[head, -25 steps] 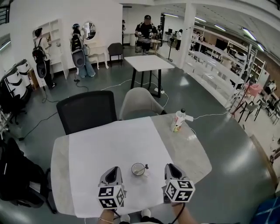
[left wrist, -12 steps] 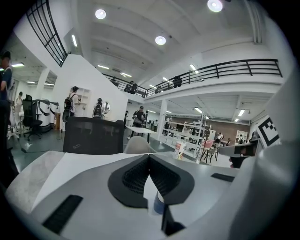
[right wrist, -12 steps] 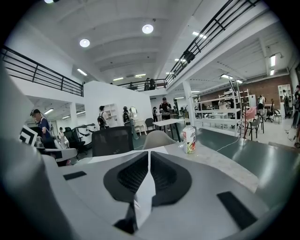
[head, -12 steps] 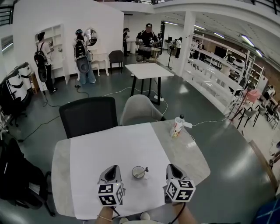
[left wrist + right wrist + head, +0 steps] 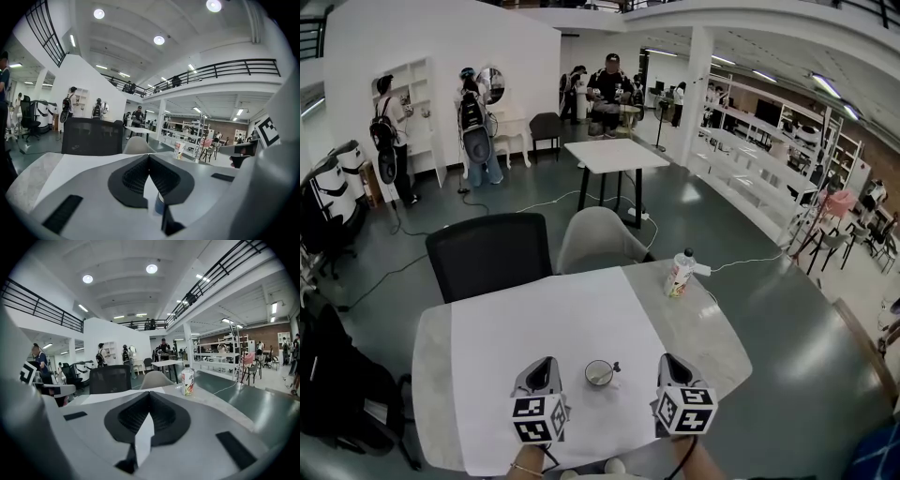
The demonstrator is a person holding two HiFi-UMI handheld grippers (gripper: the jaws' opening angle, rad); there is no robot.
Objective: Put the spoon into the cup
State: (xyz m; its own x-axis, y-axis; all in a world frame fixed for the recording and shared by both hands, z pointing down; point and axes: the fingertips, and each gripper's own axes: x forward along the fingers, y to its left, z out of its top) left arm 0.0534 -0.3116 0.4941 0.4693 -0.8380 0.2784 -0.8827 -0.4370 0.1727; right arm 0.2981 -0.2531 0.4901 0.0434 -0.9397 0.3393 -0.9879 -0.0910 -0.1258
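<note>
Both closed, left gripper [image 5: 546,364], right gripper [image 5: 668,361], flanking cup [image 5: 599,373]

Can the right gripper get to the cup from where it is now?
Probably yes. The cup stands on the white cloth just left of the right gripper, and nothing blocks the gap between them. Its jaws are together, so they must open first.

Head view is looking from above the near edge of the bench [image 5: 703,328], facing forward and steeply down, catching the left gripper [image 5: 544,364] and right gripper [image 5: 667,360] at the frame bottom and the hall beyond. Left gripper view and right gripper view are each riding low, close over the bench, facing along their own jaws across it. All three are sharing the black chair [image 5: 487,253] and the bottle [image 5: 680,272].
</note>
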